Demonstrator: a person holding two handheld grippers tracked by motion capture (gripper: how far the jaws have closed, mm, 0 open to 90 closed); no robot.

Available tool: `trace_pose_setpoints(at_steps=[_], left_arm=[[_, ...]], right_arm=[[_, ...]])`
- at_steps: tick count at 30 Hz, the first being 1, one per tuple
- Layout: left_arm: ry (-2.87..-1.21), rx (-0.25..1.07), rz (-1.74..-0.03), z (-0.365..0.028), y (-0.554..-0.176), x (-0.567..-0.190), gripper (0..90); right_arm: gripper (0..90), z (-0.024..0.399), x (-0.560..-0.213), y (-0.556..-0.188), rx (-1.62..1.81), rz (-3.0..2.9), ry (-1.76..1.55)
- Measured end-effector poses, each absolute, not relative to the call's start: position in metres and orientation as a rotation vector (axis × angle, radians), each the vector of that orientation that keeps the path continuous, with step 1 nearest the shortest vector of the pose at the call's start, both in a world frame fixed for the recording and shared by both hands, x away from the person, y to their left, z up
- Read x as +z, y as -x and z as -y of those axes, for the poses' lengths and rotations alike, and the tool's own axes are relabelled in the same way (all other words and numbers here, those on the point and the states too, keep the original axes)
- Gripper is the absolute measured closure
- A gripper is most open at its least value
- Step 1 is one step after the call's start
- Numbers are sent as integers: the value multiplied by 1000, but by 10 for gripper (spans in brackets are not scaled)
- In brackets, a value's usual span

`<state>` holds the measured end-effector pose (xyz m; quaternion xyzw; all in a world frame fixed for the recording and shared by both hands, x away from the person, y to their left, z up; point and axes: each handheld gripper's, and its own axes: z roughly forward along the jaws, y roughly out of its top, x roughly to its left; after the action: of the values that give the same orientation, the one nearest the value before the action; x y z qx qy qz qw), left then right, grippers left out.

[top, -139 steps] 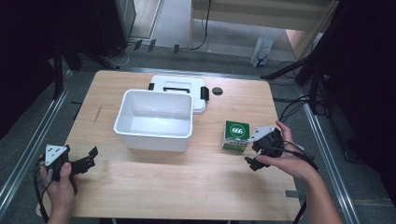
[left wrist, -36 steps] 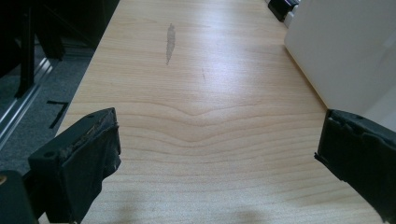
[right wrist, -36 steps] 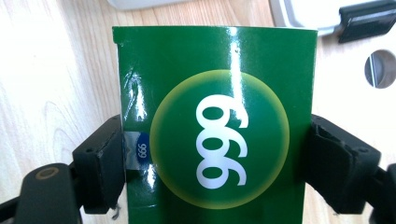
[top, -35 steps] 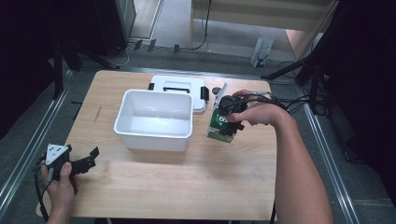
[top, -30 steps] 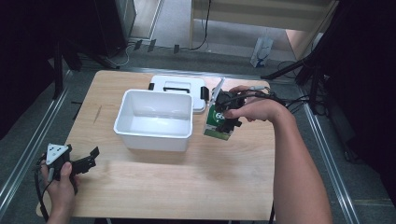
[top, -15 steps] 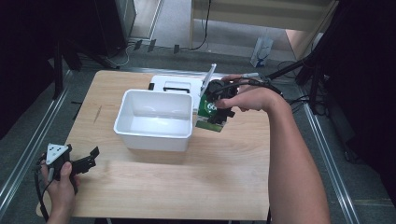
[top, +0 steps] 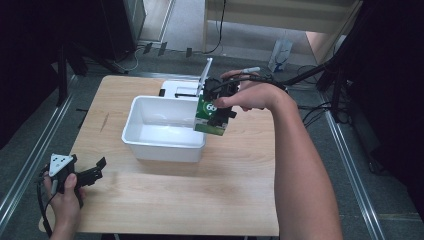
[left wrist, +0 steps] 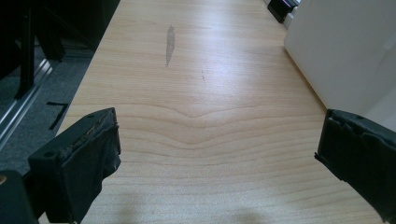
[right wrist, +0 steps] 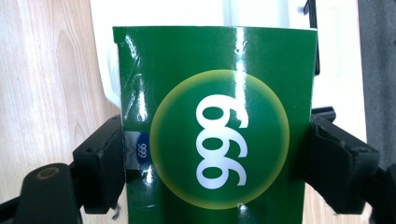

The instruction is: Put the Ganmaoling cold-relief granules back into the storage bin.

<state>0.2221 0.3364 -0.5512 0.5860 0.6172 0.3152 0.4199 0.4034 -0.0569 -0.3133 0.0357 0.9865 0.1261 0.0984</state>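
Nearest us, our left gripper rests low at the near left corner of the bench, its jaws spread wide with only bare pale wood grain between them. The wood carries a faint grey smear toward its left edge. Further in, the white tub sits on the bench, and at its right rim our right gripper holds the green carton clear of the surface, tilted, jaws clamped on its two sides. Behind the tub lies a white lid with black clasps. Beyond the bench we see grey floor, cables, metal rails on both sides, dark stands and a light wooden unit.
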Motion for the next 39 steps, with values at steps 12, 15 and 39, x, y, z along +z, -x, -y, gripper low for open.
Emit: trace_pose_setpoints(at_steps=[12, 15, 39], left_arm=[[-1469, 789, -1546, -337, -222, -551, 0], [-1470, 789, -1545, -336, -222, -551, 0], [-1478, 789, -1538, -336, -223, -551, 0]], right_arm=[[167, 16, -312, -403, 393, -2916, -38], [167, 11, -315, -404, 404, -2915, -5], [164, -6, -388, -415, 344, -2917, 108]])
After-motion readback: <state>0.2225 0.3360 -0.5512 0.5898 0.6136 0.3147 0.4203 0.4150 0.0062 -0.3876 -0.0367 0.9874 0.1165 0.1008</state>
